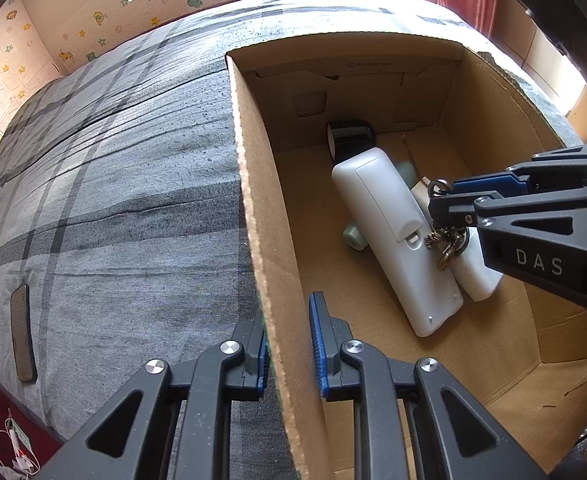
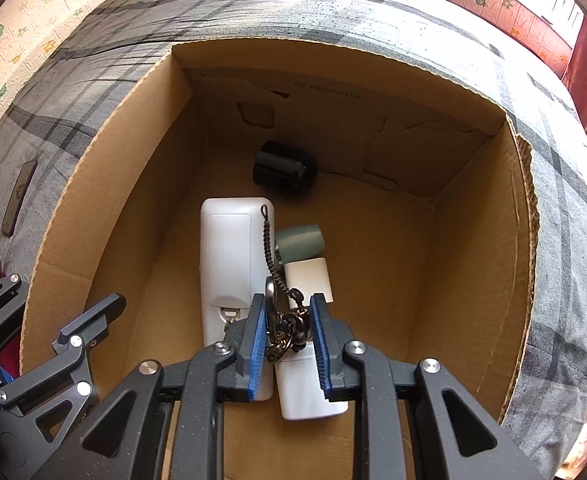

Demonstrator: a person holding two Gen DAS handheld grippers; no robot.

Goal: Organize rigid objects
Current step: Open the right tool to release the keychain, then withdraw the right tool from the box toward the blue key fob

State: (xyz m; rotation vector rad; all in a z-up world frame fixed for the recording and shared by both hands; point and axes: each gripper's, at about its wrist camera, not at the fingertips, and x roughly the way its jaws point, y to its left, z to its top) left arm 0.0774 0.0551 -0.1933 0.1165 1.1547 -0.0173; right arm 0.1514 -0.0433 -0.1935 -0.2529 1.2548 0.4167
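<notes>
Cardboard box point(image 1: 253, 208) standing open on grey plaid bedcover point(image 1: 113, 184); left gripper point(image 1: 289, 344) pinching the box's near wall between its blue pads. Right gripper point(image 2: 287, 340) pointing steeply down inside the box, clamped on a bunch of keys point(image 2: 283, 330), its black cord point(image 2: 268, 240) trailing across the larger white remote point(image 2: 229, 256). On the box floor: smaller white remote point(image 2: 307, 384) just beside the larger, pale green cylinder point(image 2: 299, 242) partly under them, black cylinder point(image 2: 283, 170) near the far wall; dark flat item point(image 1: 23, 332) lying on the bedcover, well apart from the box.
</notes>
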